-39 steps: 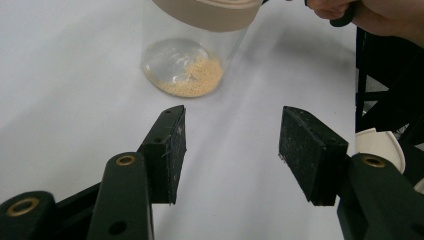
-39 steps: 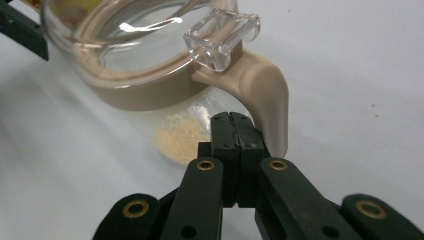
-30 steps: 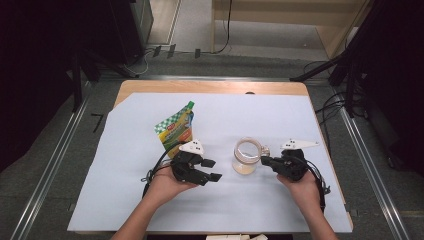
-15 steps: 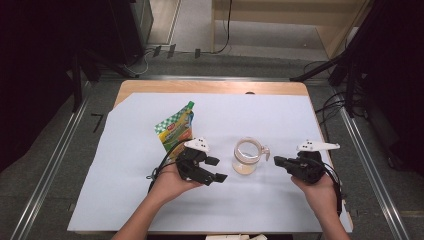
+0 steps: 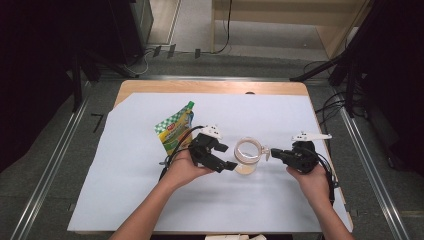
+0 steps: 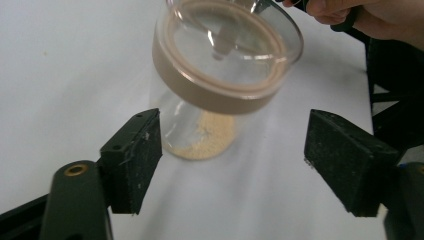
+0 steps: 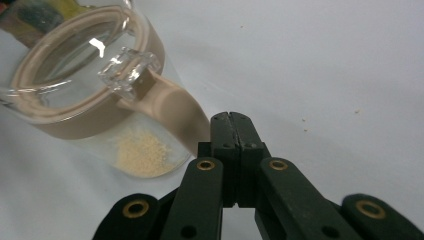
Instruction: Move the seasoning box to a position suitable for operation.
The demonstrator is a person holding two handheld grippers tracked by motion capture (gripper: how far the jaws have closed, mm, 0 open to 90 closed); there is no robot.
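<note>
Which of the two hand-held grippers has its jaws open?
The left hand-held gripper: its jaws stand wide apart before the jar. The right hand-held gripper is shut.

The left gripper (image 5: pixel 231 166) has been drawn back from the clear jar (image 5: pixel 248 155) — its jaws have just been opening and are now spread wide, with the jar's lower body seen ahead of them, touched by neither pad. The right gripper (image 5: pixel 268 153), jaws pressed together, was pulled away to the right half a second ago and has since been brought back in — its tip is now placed just beside the jar's tan lid strap (image 7: pixel 175 112).
</note>
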